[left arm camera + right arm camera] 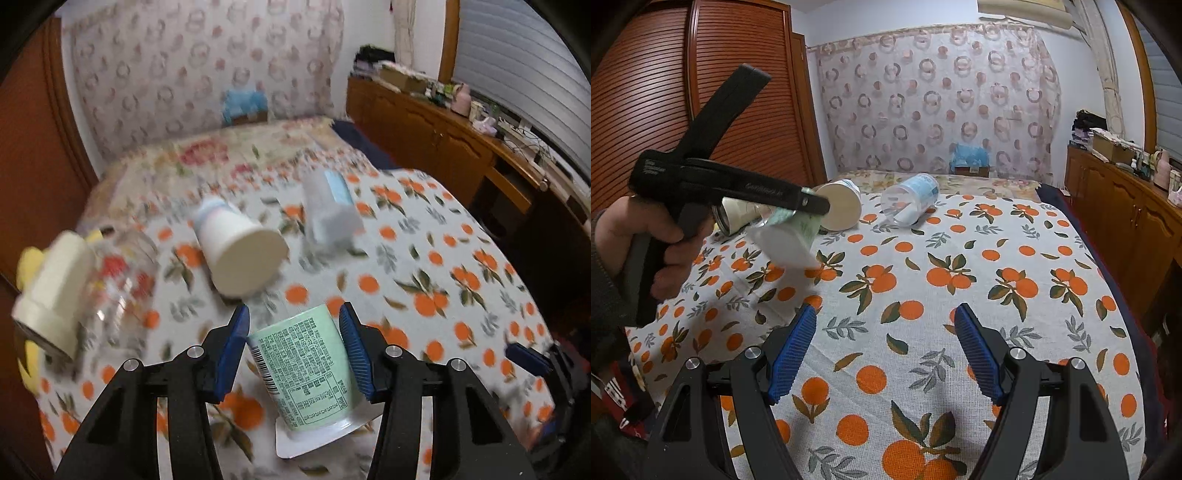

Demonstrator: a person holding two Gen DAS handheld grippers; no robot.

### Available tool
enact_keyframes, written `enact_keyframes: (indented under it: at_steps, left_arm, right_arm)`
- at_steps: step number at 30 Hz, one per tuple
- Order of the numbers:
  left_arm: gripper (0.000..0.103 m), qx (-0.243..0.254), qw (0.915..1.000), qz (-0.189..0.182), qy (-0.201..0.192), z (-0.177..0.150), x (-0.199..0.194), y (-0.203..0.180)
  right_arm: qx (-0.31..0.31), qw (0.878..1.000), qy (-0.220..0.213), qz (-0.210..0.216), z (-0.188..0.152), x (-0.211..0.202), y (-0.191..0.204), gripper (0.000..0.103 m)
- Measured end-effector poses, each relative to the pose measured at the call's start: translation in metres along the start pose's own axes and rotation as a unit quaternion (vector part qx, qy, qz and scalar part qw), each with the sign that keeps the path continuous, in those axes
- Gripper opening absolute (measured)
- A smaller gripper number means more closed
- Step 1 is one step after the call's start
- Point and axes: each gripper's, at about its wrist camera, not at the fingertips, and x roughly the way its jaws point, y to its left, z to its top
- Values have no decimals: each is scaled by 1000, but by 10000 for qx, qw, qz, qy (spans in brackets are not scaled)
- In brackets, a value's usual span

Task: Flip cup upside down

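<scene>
My left gripper [295, 321] is shut on a pale green printed cup [310, 369], its white foil lid end nearest the camera. In the right wrist view the same cup [798, 225] hangs tilted in the air above the tablecloth, held by the black left gripper [812, 201] in a hand. My right gripper [884, 325] is open and empty over the orange-print cloth. A white paper cup [240, 251] and a clear plastic cup [330, 214] lie on their sides further back.
A glass jar with a cream lid [55, 284] lies at the left. The orange-print tablecloth [960, 314] covers the table. A wooden sideboard [1126, 221] runs along the right, a louvred wardrobe [683, 92] stands at the left.
</scene>
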Motion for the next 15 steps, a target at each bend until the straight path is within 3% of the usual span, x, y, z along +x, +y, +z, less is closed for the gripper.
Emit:
enact_keyframes:
  at_steps: [4,15]
  left_arm:
    - [48,252,9984,387,-330,4,7,-2]
    - [48,293,9968,597,-440,-6,20,5]
  right_arm:
    - [35,10000,1,11,0,0,-1,79]
    - [44,10000,0,9,-1,0,-1,79]
